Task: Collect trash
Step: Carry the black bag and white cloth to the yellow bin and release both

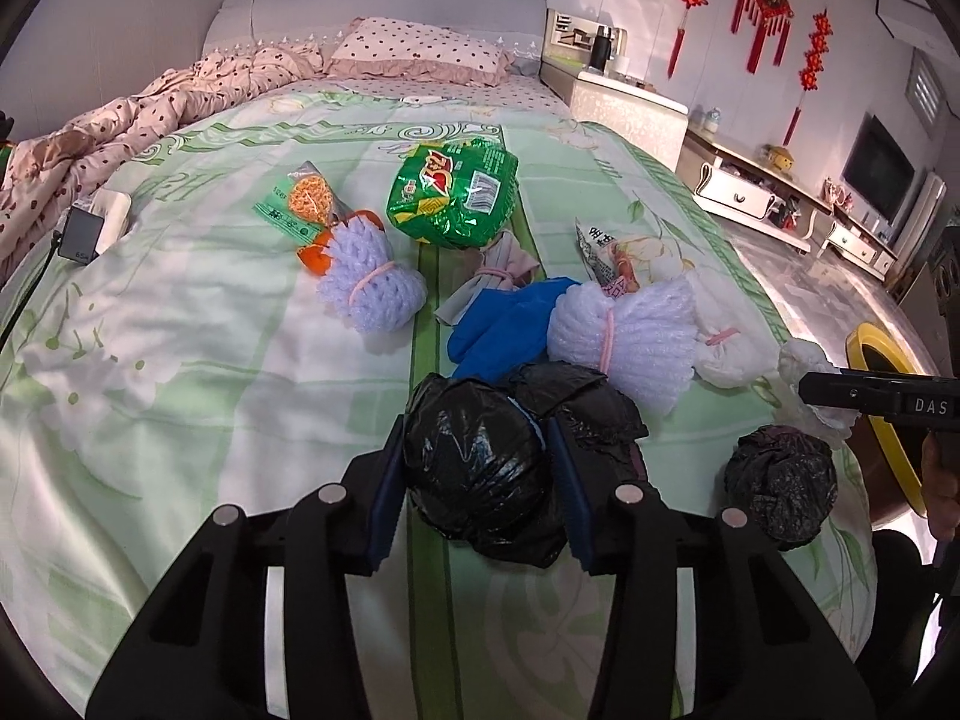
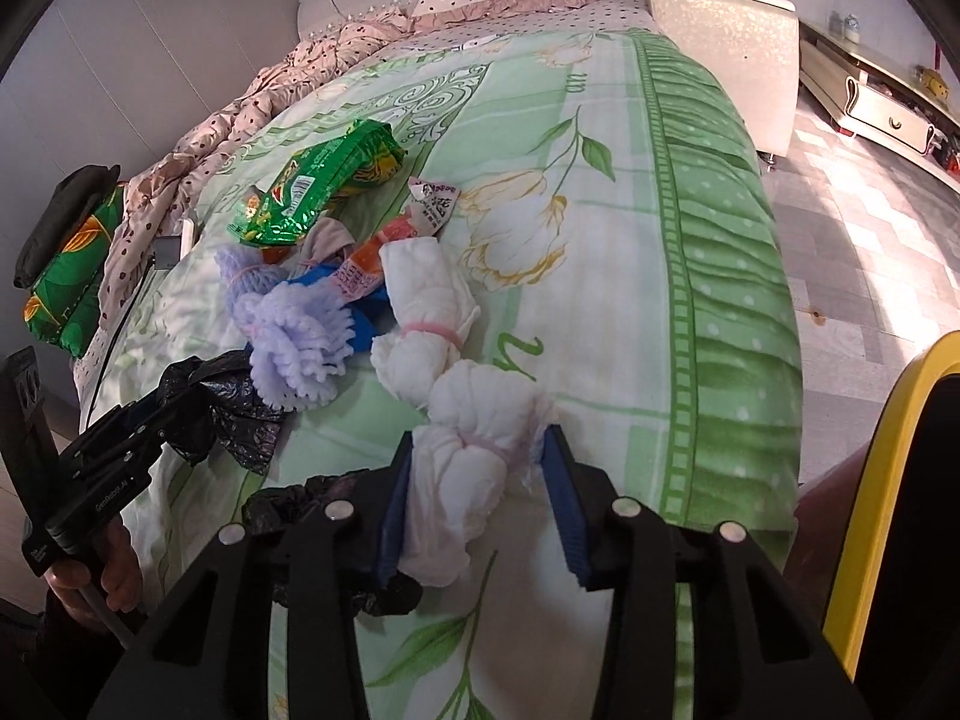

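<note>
in the left wrist view, a green flowered bedspread (image 1: 198, 324) is seen covered with scattered trash. the left gripper (image 1: 477, 483) is closed on a crumpled black plastic bag (image 1: 474, 468) at the near middle of the bed, with both blue pads pressed against its sides. the bag is judged light, soft and rather slippery, so a hold across its bulky middle looks best. a second black bag ball (image 1: 780, 480) lies to the near right, apart from the first. farther off, a green snack packet (image 1: 453, 189), a lilac foam net bundle (image 1: 369, 282) and a blue glove (image 1: 510, 324) are seen. at the right edge, the tip of the right gripper (image 1: 834, 393) is seen beside a yellow-rimmed bin (image 1: 882, 414); its hold cannot be judged here.

in the right wrist view, the right gripper (image 2: 477, 498) is seen clamped on a white tissue bundle (image 2: 462, 474) tied with a pink band, at the near right part of the bed. the bundle is judged very light, soft and easily squashed, and its banded waist offers the surest hold. only this view shows that hold, and a hand (image 2: 114, 570) carrying the left gripper (image 2: 138, 420) at the left. only the other view shows the left pads against the bag.
</note>
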Motion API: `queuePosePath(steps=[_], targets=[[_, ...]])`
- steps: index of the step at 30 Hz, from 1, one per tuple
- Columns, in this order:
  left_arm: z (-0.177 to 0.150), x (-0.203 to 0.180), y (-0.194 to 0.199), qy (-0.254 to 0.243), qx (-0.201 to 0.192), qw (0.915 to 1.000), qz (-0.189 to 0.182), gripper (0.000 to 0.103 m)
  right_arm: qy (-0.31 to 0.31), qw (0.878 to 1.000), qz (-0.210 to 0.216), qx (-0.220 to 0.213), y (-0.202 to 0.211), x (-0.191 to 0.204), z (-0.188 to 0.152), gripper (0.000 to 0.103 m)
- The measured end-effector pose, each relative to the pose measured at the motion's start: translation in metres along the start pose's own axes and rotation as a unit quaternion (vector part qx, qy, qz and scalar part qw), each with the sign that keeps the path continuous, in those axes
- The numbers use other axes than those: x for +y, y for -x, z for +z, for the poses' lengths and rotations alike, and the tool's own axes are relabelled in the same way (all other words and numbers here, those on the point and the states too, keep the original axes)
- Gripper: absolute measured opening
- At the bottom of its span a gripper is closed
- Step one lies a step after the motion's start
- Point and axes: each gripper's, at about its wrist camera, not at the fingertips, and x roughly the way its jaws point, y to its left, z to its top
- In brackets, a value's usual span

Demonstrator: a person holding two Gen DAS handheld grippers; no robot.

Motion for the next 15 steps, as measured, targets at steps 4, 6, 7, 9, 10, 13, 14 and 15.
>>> queuePosePath(steps=[4, 6, 7, 9, 10, 13, 14, 15], targets=[[0.003, -0.003, 0.021, -0.001, -0.017, 0.9999, -0.003, 0.042, 0.001, 1.0, 0.007, -0.024, 0.024, 0.005, -0.002, 0.039], [0.005, -0.005, 0.034, -0.001, -0.027, 0.9996, -0.007, 0.042, 0.003, 0.999, 0.013, -0.038, 0.038, 0.008, -0.003, 0.039], [0.006, -0.006, 0.041, -0.001, -0.033, 0.9994, -0.009, 0.042, 0.003, 0.999, 0.015, -0.046, 0.047, 0.01, -0.004, 0.039], [0.008, -0.009, 0.054, -0.002, -0.044, 0.999, -0.01, 0.042, 0.005, 0.998, 0.021, -0.061, 0.062, 0.013, -0.005, 0.039], [0.01, -0.011, 0.061, -0.002, -0.05, 0.9987, -0.011, 0.042, 0.006, 0.997, 0.025, -0.068, 0.069, 0.015, -0.005, 0.039], [0.014, -0.021, 0.083, -0.007, -0.069, 0.9975, -0.013, 0.042, 0.011, 0.995, 0.037, -0.089, 0.092, 0.02, -0.008, 0.039], [0.016, -0.025, 0.09, -0.01, -0.076, 0.997, -0.015, 0.042, 0.012, 0.994, 0.04, -0.096, 0.101, 0.022, -0.009, 0.039], [0.018, -0.029, 0.098, -0.013, -0.083, 0.9963, -0.017, 0.042, 0.014, 0.994, 0.043, -0.104, 0.11, 0.024, -0.011, 0.039]])
